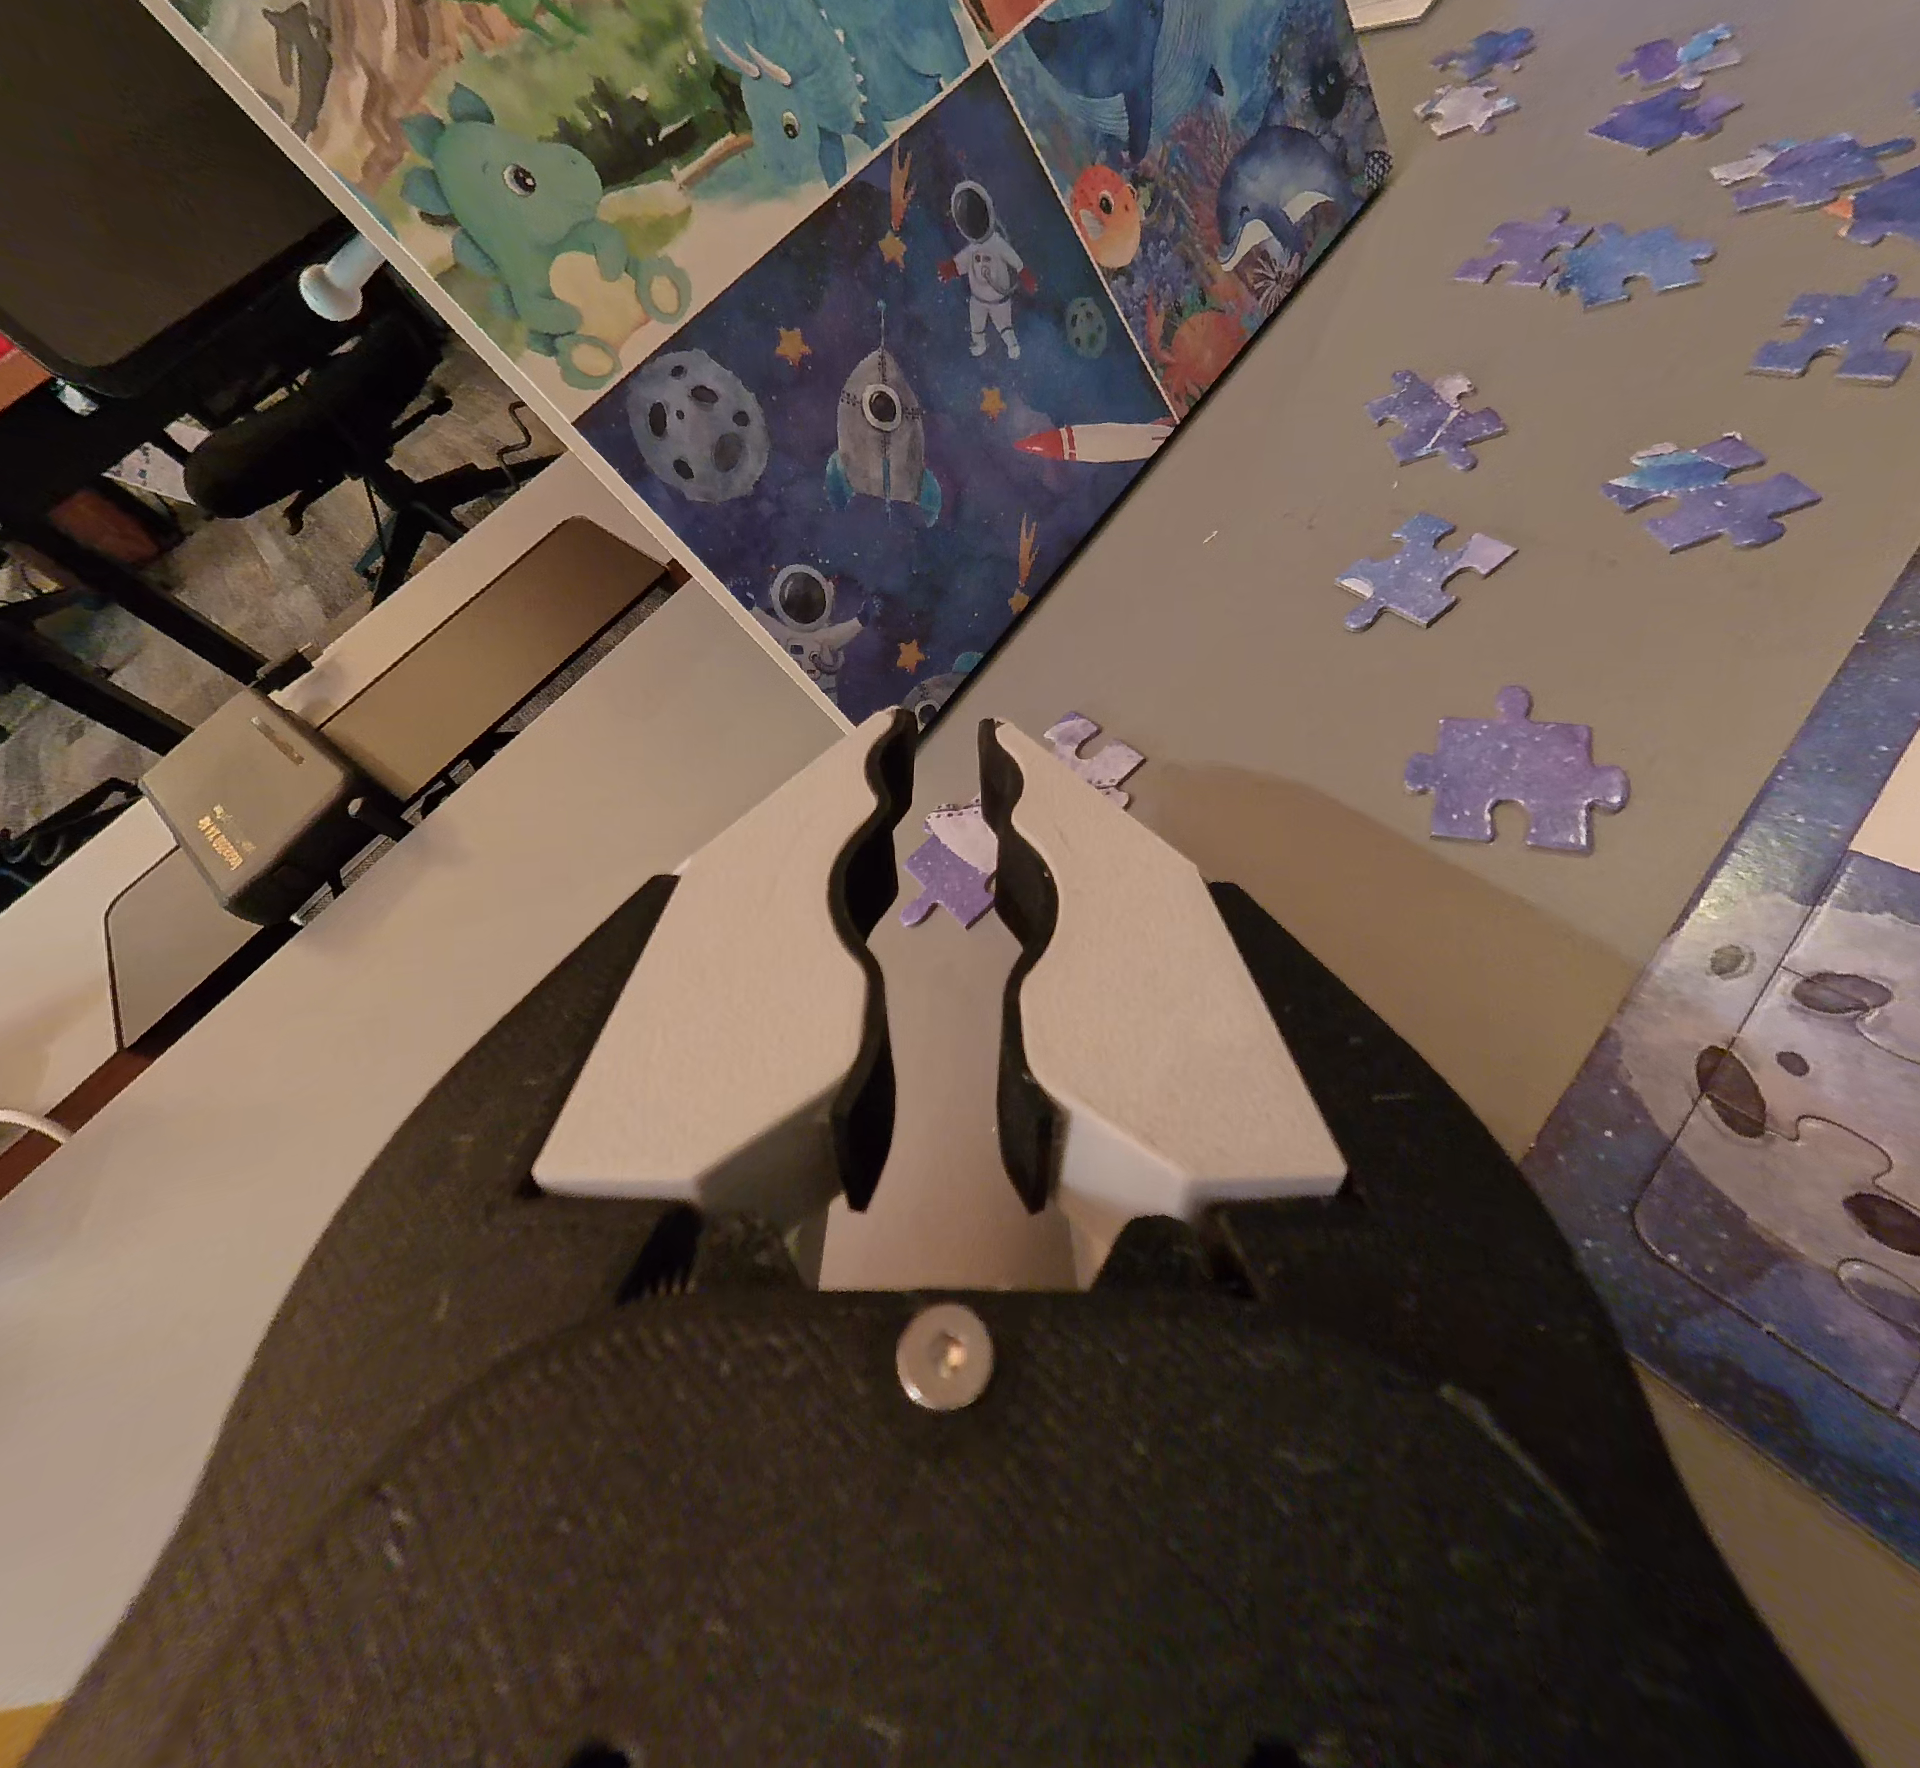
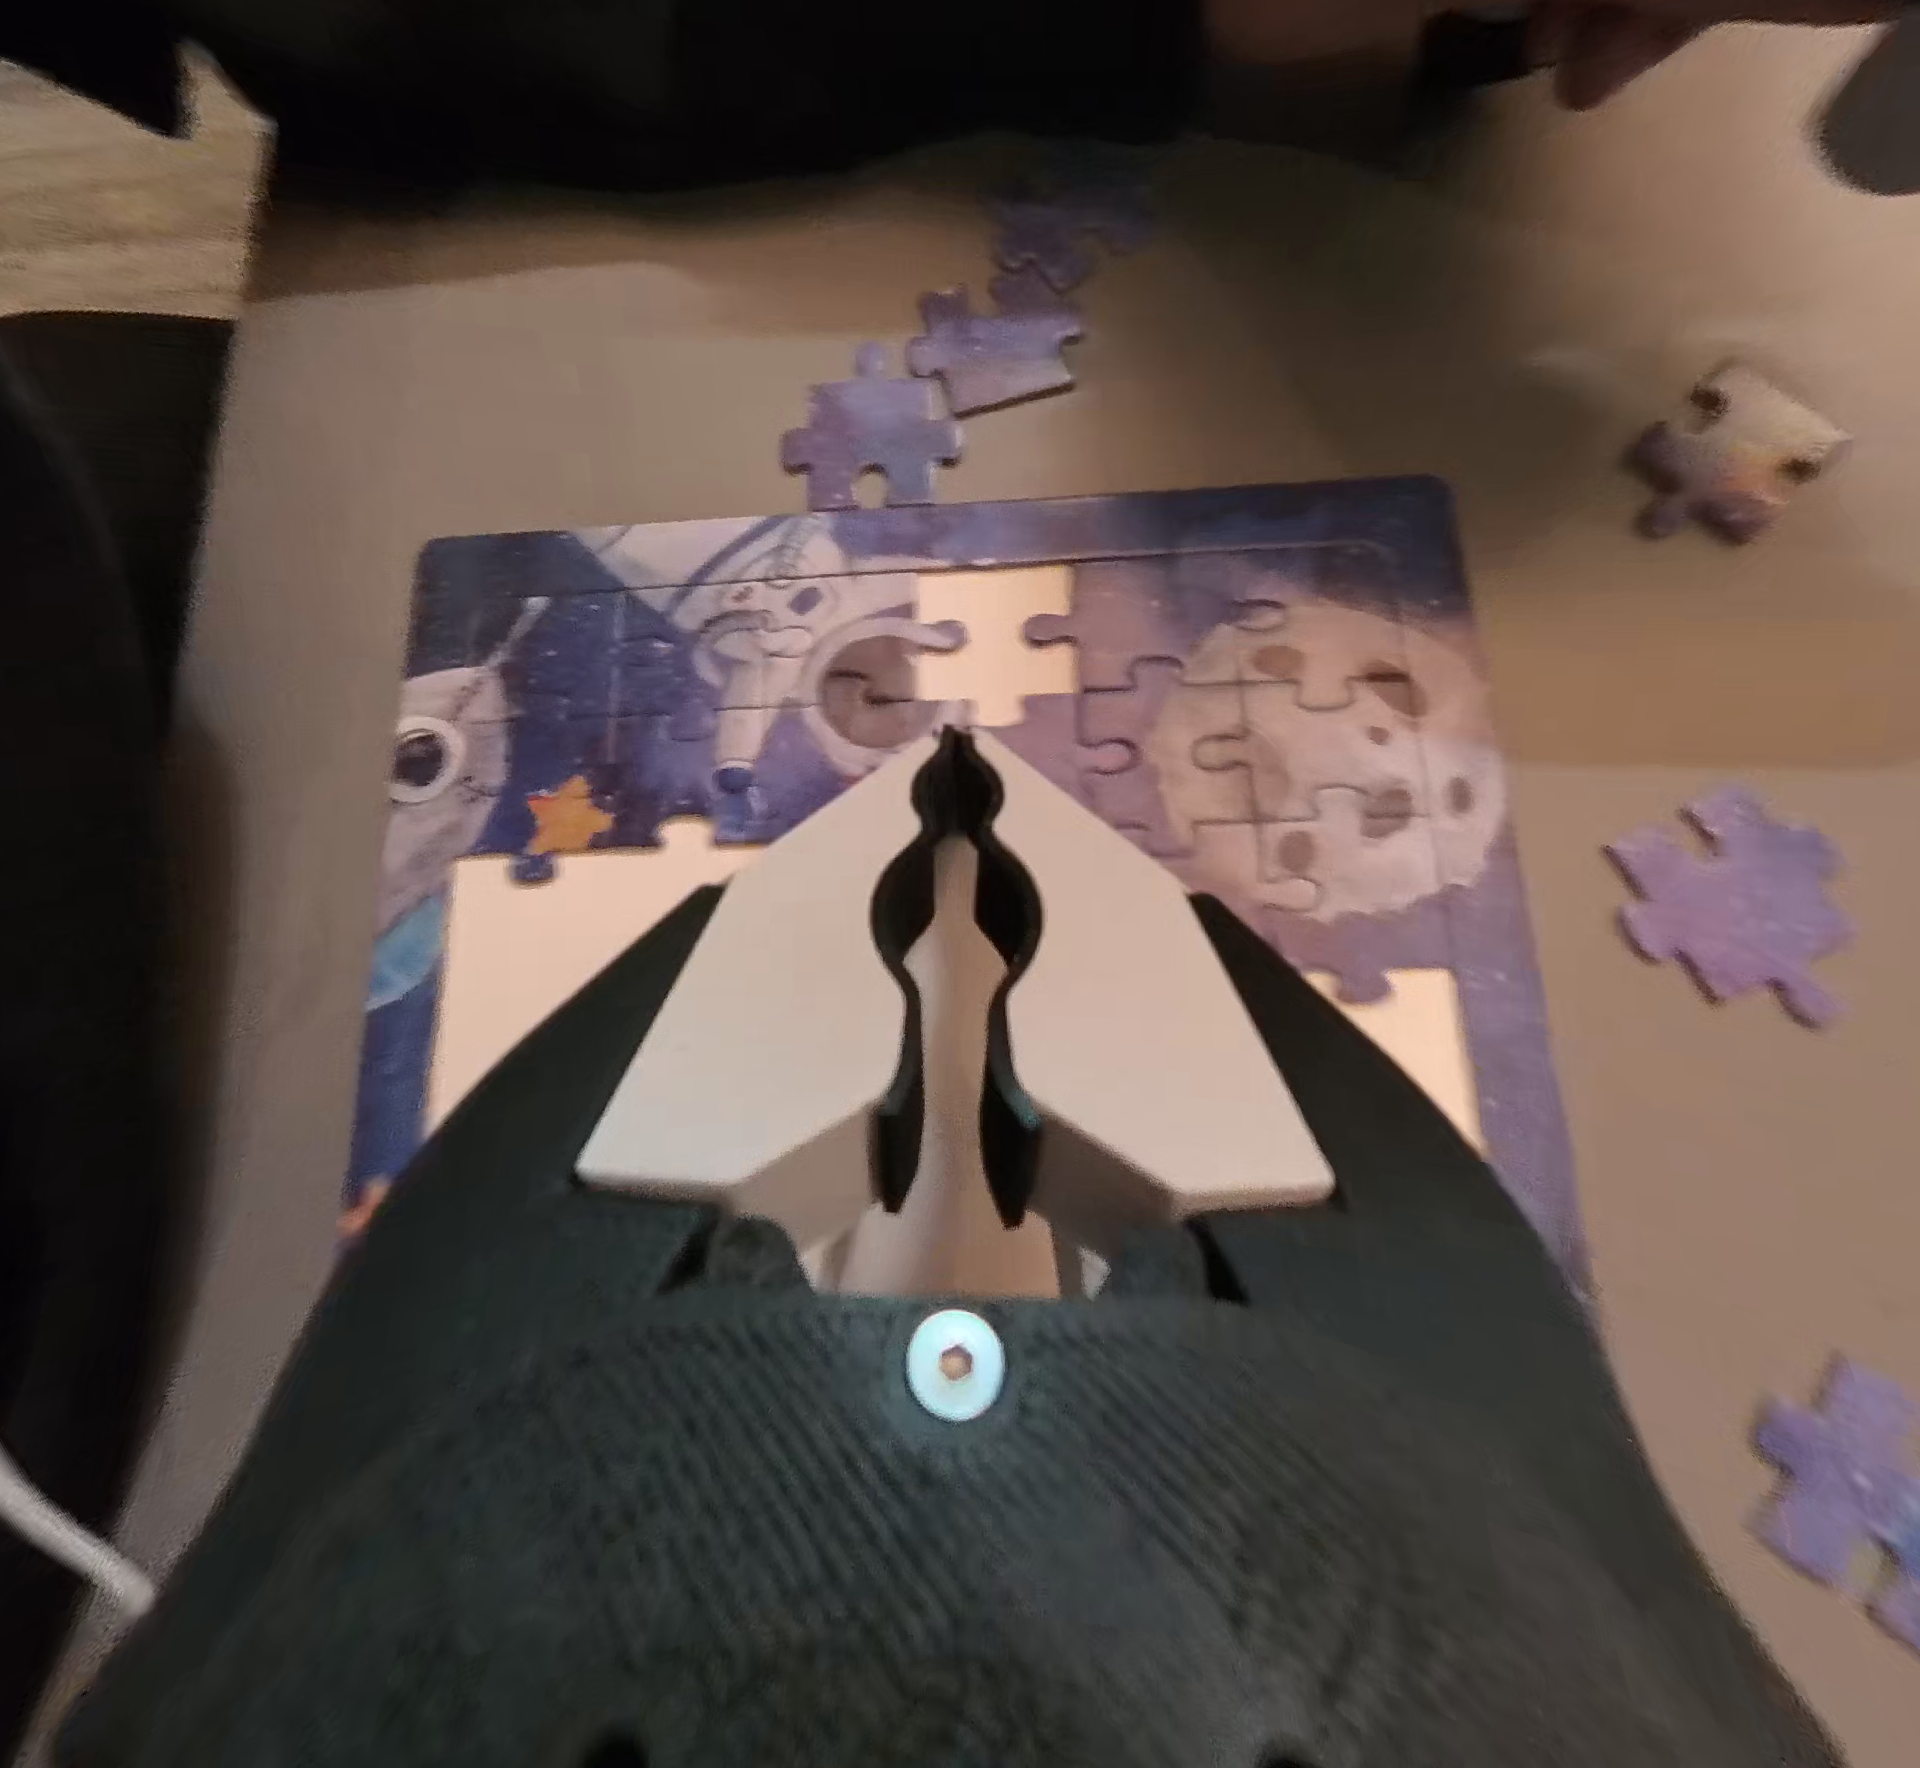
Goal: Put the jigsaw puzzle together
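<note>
Left tongs (image 1: 940,742) narrowly parted, empty, above a purple puzzle piece (image 1: 951,871) on the table (image 1: 1247,575). Right tongs (image 2: 951,736), closed and empty, hover over the puzzle tray (image 2: 1496,1043); a careless dip could dislodge seated pieces.

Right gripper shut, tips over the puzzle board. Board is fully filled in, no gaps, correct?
Not quite. The right gripper is shut over the puzzle board, but the board is not full: the right wrist view shows a bare piece-shaped gap just beyond the tips and a bare strip nearer the camera.
</note>
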Available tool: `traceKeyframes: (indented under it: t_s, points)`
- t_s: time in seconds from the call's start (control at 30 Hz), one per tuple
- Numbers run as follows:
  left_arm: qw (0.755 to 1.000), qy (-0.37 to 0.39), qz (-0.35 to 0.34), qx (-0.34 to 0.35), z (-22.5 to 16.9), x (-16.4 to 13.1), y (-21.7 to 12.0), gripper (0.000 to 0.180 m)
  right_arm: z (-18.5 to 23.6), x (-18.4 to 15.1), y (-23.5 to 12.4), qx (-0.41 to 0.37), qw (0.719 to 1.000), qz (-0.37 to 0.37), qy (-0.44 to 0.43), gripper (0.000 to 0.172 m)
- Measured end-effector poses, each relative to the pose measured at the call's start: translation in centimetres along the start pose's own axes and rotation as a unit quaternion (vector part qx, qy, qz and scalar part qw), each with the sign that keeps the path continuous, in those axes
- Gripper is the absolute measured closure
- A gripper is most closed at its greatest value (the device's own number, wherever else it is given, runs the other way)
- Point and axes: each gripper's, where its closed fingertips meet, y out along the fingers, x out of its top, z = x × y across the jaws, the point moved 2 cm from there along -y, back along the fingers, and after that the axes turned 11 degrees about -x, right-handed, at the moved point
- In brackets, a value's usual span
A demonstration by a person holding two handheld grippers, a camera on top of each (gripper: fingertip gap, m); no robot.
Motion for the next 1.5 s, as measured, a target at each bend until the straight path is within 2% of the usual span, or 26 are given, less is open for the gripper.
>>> traceKeyframes:
  t_s: [0.07, 0.1, 0.2, 0.23, 0.33, 0.37, 0.43, 0.47, 0.57, 0.6, 0.67, 0.7, 0.8, 0.9, 1.0, 1.03, 1.07, 1.13, 1.23, 1.37, 1.5]
  points:
    - [1.000, 0.000, 0.000, 0.000, 0.0, 0.0, 0.0, 0.170, 2.1, 0.1, -0.1, 0.073, 0.997, -0.007, 0.001, 0.172]
    - [1.000, 0.001, 0.000, 0.000, 0.0, 0.0, 0.0, 0.170, 2.0, 0.1, 0.0, 0.071, 0.997, -0.006, 0.001, 0.172]
    - [1.000, 0.001, 0.000, 0.001, 0.0, 0.0, 0.0, 0.170, -0.7, 0.0, 0.1, -0.023, 1.000, -0.004, 0.005, 0.172]
    - [1.000, 0.002, 0.001, 0.001, 0.0, 0.0, 0.0, 0.170, -0.7, 0.0, 0.0, -0.019, 1.000, -0.004, 0.007, 0.172]
    - [1.000, 0.003, 0.002, 0.001, 0.0, 0.0, 0.0, 0.170, 2.5, 0.1, 0.0, 0.084, 0.996, -0.012, -0.001, 0.172]
    - [1.000, 0.003, 0.001, 0.001, 0.0, 0.0, 0.0, 0.171, 2.6, 0.3, 0.1, 0.082, 0.997, -0.011, -0.003, 0.172]
    - [1.000, 0.002, 0.001, 0.001, 0.0, 0.0, 0.0, 0.171, 0.7, 0.5, 0.5, 0.006, 1.000, -0.010, -0.006, 0.172]
    - [1.000, 0.003, 0.002, 0.001, 0.0, 0.0, 0.0, 0.171, 0.3, 0.5, 0.5, -0.007, 1.000, -0.010, -0.009, 0.172]
    - [1.000, 0.005, 0.003, 0.002, -0.1, 0.0, 0.0, 0.171, 3.2, 0.7, 0.5, 0.084, 0.996, -0.016, -0.008, 0.172]
    - [1.000, 0.005, 0.003, 0.002, 0.0, 0.0, 0.0, 0.171, 2.9, 0.8, 0.6, 0.072, 0.997, -0.015, -0.012, 0.172]
    - [1.000, 0.005, 0.003, 0.002, 0.0, 0.0, 0.0, 0.171, 1.1, 1.1, 1.0, 0.001, 1.000, -0.016, -0.015, 0.172]
    - [1.000, 0.005, 0.003, 0.002, -0.1, 0.0, 0.1, 0.171, 1.2, 1.1, 1.0, 0.003, 1.000, -0.016, -0.016, 0.172]
    - [1.000, 0.005, 0.004, 0.002, -0.1, 0.0, 0.1, 0.171, 3.4, 1.1, 0.8, 0.079, 0.997, -0.017, -0.010, 0.172]
    - [1.000, 0.005, 0.004, 0.002, -0.1, 0.0, 0.1, 0.171, 1.4, 1.2, 1.1, 0.006, 1.000, -0.019, -0.019, 0.172]
    - [1.000, 0.006, 0.004, 0.002, -0.1, 0.0, 0.1, 0.171, 2.9, 1.1, 0.8, 0.065, 0.998, -0.018, -0.010, 0.172]
    - [1.000, 0.006, 0.004, 0.002, -0.1, 0.0, 0.1, 0.171, 2.4, 1.0, 0.8, 0.046, 0.999, -0.012, -0.013, 0.172]
    - [1.000, 0.006, 0.003, 0.002, -0.1, 0.0, 0.1, 0.171, 0.6, 0.9, 0.5, -0.015, 1.000, -0.009, -0.018, 0.172]
    - [1.000, 0.006, 0.003, 0.002, -0.1, 0.0, 0.0, 0.171, -3.2, 1.7, -1.6, -0.120, 0.991, -0.056, -0.007, 0.172]
    - [1.000, 0.005, 0.003, 0.002, -0.1, 0.0, 0.0, 0.171, -6.8, 2.1, -6.5, -0.145, 0.974, -0.152, 0.084, 0.172]
    - [1.000, 0.006, 0.003, 0.001, -0.1, 0.0, 0.1, 0.171, -11.8, -1.1, -12.3, -0.219, 0.941, -0.211, 0.152, 0.172]
    - [1.000, 0.006, 0.004, 0.001, -0.1, 0.0, 0.1, 0.171, -14.6, -4.3, -17.5, -0.286, 0.903, -0.257, 0.193, 0.172]
